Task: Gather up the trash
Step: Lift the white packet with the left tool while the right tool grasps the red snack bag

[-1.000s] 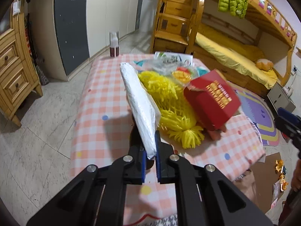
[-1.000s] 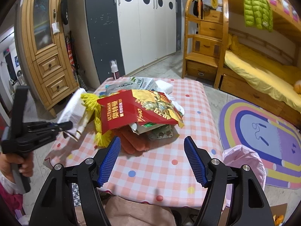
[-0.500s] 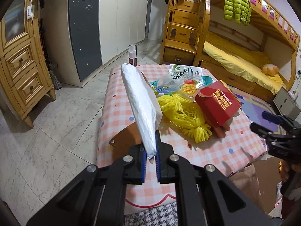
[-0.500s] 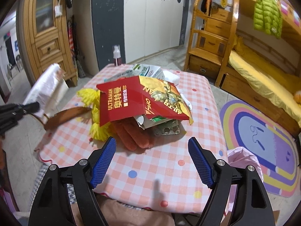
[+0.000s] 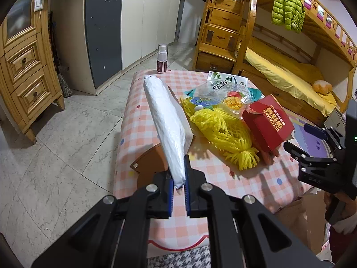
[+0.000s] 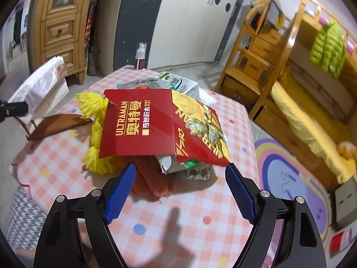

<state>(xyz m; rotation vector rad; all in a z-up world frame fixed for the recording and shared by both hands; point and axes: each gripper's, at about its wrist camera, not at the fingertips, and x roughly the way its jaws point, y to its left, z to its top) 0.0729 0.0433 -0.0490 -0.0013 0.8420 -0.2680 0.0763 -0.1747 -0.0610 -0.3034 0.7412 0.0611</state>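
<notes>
Your left gripper [image 5: 178, 186] is closed tight on the lower end of a white plastic bag [image 5: 166, 125]. The bag is rolled long and stands up in the air, above the left edge of the desk [image 5: 138, 120], which has a pink checked cloth. A brown paper piece [image 5: 151, 164] hangs with the bag, just beside the gripper and over the same edge.

Your right gripper [image 6: 178, 192] has its jaws wide apart; they have just been opening, and nothing is between the blue pads [image 6: 121, 192]. It points down at the trash pile in the middle of the desk, near it but not touching.

In that pile, the red ULTRAMAN box [image 6: 156, 127] lies on top, tilted, with its open side toward you. Under it you see brown-red sausage-like pieces [image 6: 151, 183], a small white carton [image 6: 166, 165] and a foil blister sheet [image 6: 198, 173]. The yellow foam net [image 5: 221, 131] lies just beside the box, toward the left edge. Behind them lie a clear snack packet [image 5: 218, 97] and a white and green carton [image 5: 227, 80]. A spray bottle [image 5: 161, 59] stands upright at the far left corner.
</notes>
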